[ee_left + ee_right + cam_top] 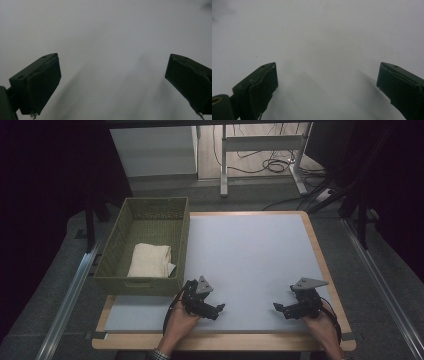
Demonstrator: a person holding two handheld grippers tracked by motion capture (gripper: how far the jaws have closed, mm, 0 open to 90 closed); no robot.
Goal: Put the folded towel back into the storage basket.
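A folded cream towel [150, 260] lies in the near half of an olive woven basket [183, 237] at the table's left. My left gripper [219, 310] rests low over the white mat [250, 255] just right of the basket's near corner, jaws pointing right. My right gripper [278, 309] sits near the front right of the mat, jaws pointing left. In the left gripper view the left gripper [112, 87] is open over bare mat. In the right gripper view the right gripper [327, 87] is likewise open with nothing between its jaws.
The mat covers a wooden table [320, 255]. A metal rail [70, 295] runs along the floor at left. Beyond the table stand a white desk frame [260, 150] and loose cables [275, 166].
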